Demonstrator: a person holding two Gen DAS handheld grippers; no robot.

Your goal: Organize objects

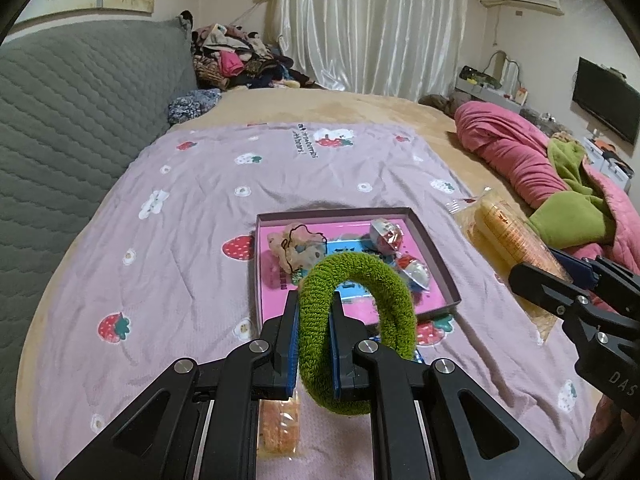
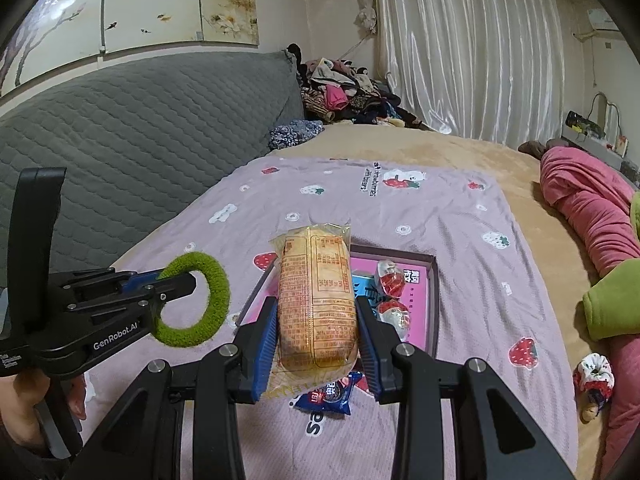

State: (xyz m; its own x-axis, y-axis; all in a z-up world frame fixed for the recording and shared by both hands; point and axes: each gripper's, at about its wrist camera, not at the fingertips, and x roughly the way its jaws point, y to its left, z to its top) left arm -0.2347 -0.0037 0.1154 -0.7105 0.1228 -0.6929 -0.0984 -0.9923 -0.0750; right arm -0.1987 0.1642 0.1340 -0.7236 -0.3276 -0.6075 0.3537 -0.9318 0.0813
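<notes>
Left wrist view shows the left hand-held gripper [image 1: 314, 312] pinching a green fuzzy hair ring [image 1: 356, 320] by one side of its loop, so the ring stands upright between the blue pads just in front of a shallow pink-lined box [image 1: 436, 248]. That box sits on a lilac strawberry-print blanket [image 1: 180, 240] spread over the bed, and already holds a beige scrunchie [image 1: 296, 246] and two clear-wrapped red-and-white sweets [image 1: 386, 234] — the ring partly hides its near edge. Right wrist view shows the right hand-held gripper [image 2: 316, 328] clamped on a long wrapped snack cake [image 2: 316, 296], held over the box's left part and blocking much of it. Under this gripper a blue snack packet [image 2: 332, 394] lies on the blanket. A red floral scrunchie [image 2: 594, 376] rests well apart at the right — beside a pink quilt [image 2: 592, 208].
</notes>
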